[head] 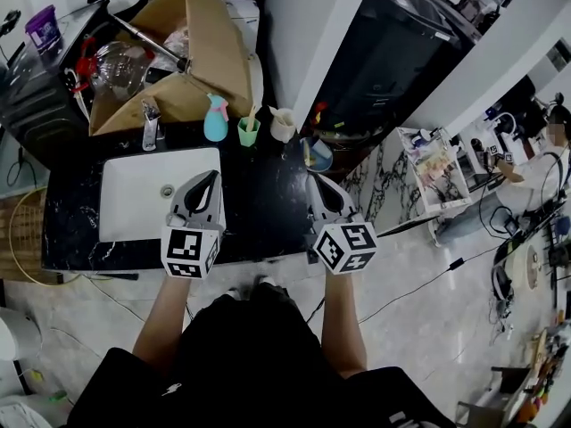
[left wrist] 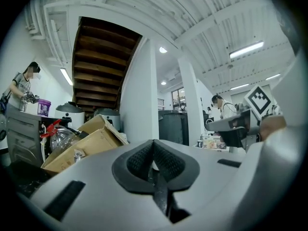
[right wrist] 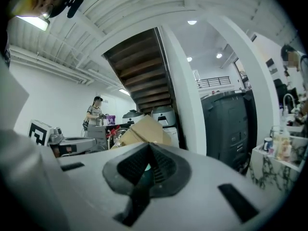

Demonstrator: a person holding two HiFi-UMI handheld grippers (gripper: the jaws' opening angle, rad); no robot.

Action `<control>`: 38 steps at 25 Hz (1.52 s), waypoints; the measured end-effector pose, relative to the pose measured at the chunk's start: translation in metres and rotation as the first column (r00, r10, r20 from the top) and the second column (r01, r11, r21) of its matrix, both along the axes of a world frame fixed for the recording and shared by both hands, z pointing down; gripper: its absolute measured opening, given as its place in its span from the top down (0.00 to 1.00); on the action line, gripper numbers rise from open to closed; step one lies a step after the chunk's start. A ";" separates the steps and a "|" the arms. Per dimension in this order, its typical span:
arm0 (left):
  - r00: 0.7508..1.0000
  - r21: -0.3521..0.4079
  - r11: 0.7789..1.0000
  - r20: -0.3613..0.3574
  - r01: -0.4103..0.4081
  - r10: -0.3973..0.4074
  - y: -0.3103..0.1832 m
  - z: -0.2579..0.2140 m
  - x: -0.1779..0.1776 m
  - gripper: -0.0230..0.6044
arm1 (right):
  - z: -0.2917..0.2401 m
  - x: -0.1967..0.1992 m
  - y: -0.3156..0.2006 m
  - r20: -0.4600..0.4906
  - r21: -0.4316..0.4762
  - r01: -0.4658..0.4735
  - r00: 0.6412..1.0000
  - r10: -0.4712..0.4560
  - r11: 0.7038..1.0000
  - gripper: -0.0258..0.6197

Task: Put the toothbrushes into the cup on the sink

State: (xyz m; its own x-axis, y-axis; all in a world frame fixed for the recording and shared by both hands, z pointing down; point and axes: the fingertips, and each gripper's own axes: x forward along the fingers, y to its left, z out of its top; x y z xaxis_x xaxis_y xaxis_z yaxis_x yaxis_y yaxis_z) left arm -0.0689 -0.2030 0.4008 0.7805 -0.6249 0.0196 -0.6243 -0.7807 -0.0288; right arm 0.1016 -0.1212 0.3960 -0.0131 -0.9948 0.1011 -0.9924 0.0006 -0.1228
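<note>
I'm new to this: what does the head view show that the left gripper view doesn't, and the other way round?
Only the head view: the white sink, faucet, teal spray bottle, green cup and white cup on the black counter.
Only the left gripper view: the underside of a wooden staircase, a ceiling light, and a close look at the left gripper, its jaws together with nothing between them.
Both: the cardboard box, the purple container and the right gripper.
</note>
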 end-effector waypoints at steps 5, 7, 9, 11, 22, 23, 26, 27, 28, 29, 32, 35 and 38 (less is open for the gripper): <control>1.000 0.006 1.000 0.003 0.019 -0.019 0.007 -0.002 -0.004 0.96 | -0.009 0.003 0.007 -0.014 0.027 0.005 1.000 -0.004 1.000 0.96; 0.999 0.007 0.999 0.004 0.032 -0.032 0.008 -0.004 -0.002 0.96 | -0.015 0.008 0.009 -0.018 0.040 0.011 1.000 -0.010 0.999 0.96; 0.999 0.005 0.999 0.006 0.047 -0.047 0.010 -0.005 0.002 0.96 | -0.021 0.015 0.013 -0.015 0.048 0.017 1.000 -0.017 0.999 0.96; 0.998 0.008 0.998 0.001 0.061 -0.061 0.014 -0.008 0.008 0.96 | -0.026 0.025 0.019 -0.009 0.057 0.020 1.000 -0.019 0.998 0.96; 0.994 0.055 0.993 -0.041 0.103 -0.101 0.026 -0.033 0.029 0.96 | -0.035 0.051 0.035 -0.030 0.078 0.036 0.999 -0.034 0.996 0.96; 0.994 0.056 0.993 -0.042 0.105 -0.102 0.026 -0.034 0.031 0.96 | -0.036 0.051 0.035 -0.034 0.078 0.041 0.999 -0.038 0.996 0.96; 0.993 0.054 0.993 -0.045 0.110 -0.107 0.025 -0.036 0.035 0.96 | -0.041 0.052 0.036 -0.040 0.087 0.052 0.998 -0.049 0.995 0.96; 0.993 0.052 0.992 -0.046 0.111 -0.109 0.025 -0.036 0.036 0.96 | -0.042 0.053 0.037 -0.039 0.091 0.052 0.998 -0.049 0.995 0.96; 0.993 0.051 0.992 -0.046 0.113 -0.110 0.025 -0.036 0.036 0.96 | -0.042 0.054 0.037 -0.038 0.093 0.051 0.998 -0.048 0.994 0.96; 0.993 0.051 0.992 -0.046 0.113 -0.111 0.025 -0.035 0.037 0.96 | -0.042 0.055 0.037 -0.037 0.093 0.050 0.998 -0.046 0.994 0.96; 0.993 0.049 0.992 -0.046 0.114 -0.112 0.024 -0.034 0.038 0.96 | -0.040 0.057 0.036 -0.039 0.087 0.048 0.998 -0.045 0.995 0.96; 0.993 0.043 0.993 -0.042 0.112 -0.111 0.023 -0.032 0.039 0.96 | -0.038 0.057 0.034 -0.042 0.077 0.053 0.998 -0.050 0.996 0.96; 0.994 0.040 0.993 -0.037 0.108 -0.107 0.022 -0.031 0.041 0.96 | -0.038 0.058 0.033 -0.044 0.074 0.057 0.998 -0.053 0.996 0.96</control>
